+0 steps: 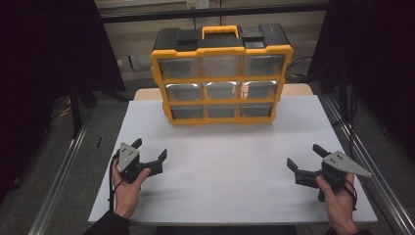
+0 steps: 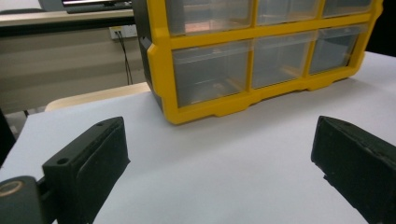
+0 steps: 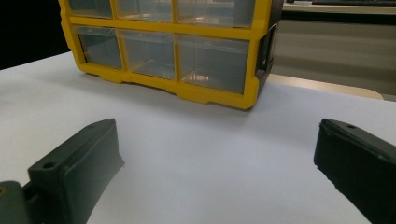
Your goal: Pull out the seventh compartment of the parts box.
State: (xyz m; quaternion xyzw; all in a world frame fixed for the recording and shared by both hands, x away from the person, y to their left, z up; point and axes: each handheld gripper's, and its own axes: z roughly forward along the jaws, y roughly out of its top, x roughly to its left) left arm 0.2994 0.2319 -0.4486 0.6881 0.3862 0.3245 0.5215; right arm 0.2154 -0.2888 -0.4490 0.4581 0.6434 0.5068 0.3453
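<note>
Yellow drawer cabinet [image 1: 221, 73] is set upright at the far centre of the desk [image 1: 230, 181], three rows of three clear drawers facing near, black top with yellow handle [image 1: 220, 31] above. Nothing is held or touched yet. Left gripper [image 1: 150, 148] is held low at the near left, right gripper [image 1: 307, 155] at the near right, both well apart from the cabinet, with bare white desk between. Fingers [image 2: 100, 154] on the left are spread wide with nothing between them; same seen in the right gripper view, fingers [image 3: 88, 158] spread, nothing pinched. Each gripper is gripped from below by a hand, forearms coming in from the near edge, both angled inward toward the cabinet: bottom-left drawer [image 2: 210, 74] is framed in the left gripper view, bottom-right drawer [image 3: 212, 63] in the right. Step in hand is judged to be the approach. Drawer contents cannot be told through the plastic. For a clean pull, one gripper should be squared to the drawer front, the lip pinched centrally, and the pull kept straight toward near; the cabinet is best steadied with the other gripper, since it could slide or tip on the smooth desk.
</note>
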